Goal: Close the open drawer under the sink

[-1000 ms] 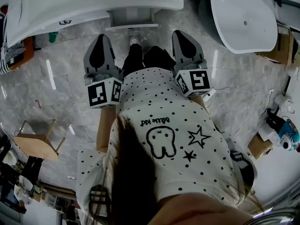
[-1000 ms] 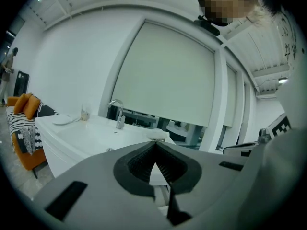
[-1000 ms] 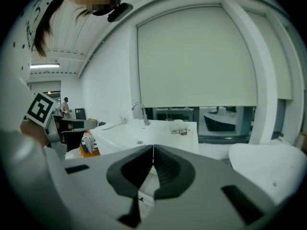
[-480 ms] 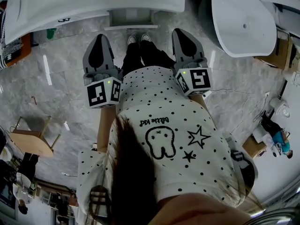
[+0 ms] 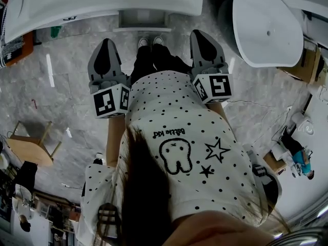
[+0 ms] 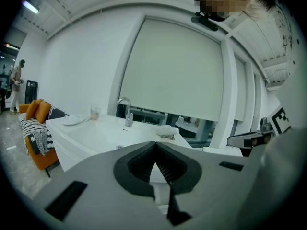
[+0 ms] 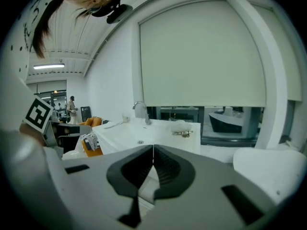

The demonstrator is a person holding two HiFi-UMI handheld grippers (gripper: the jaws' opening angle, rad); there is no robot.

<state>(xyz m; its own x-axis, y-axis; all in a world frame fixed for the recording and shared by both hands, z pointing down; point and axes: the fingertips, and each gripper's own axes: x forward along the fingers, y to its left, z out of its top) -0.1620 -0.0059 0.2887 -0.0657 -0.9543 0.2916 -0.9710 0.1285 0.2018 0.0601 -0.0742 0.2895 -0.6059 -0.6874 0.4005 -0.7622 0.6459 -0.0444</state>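
Note:
Seen from the head view, the white sink (image 5: 102, 1) spans the top, and the grey open drawer (image 5: 142, 19) juts out beneath it toward the person's shoes (image 5: 151, 41). My left gripper (image 5: 106, 41) and right gripper (image 5: 198, 33) hover over the floor on either side of the legs, short of the drawer, touching nothing. In the left gripper view the left gripper (image 6: 155, 143) is shut and empty, aimed at the sink (image 6: 91, 133) with its faucet (image 6: 125, 111). The right gripper (image 7: 153, 147) is likewise shut and empty before the sink (image 7: 158, 135).
A white bathtub (image 5: 266, 22) stands at the upper right, with cardboard boxes (image 5: 303, 55) beyond it. A wooden stool (image 5: 29, 148) sits on the marble floor (image 5: 66, 91) at the left. An orange sofa (image 6: 37, 128) stands left of the sink.
The person has brought a second shoe up beside the first, below the drawer. The left gripper has drifted slightly left and the view has shifted a little. Both grippers stay shut.

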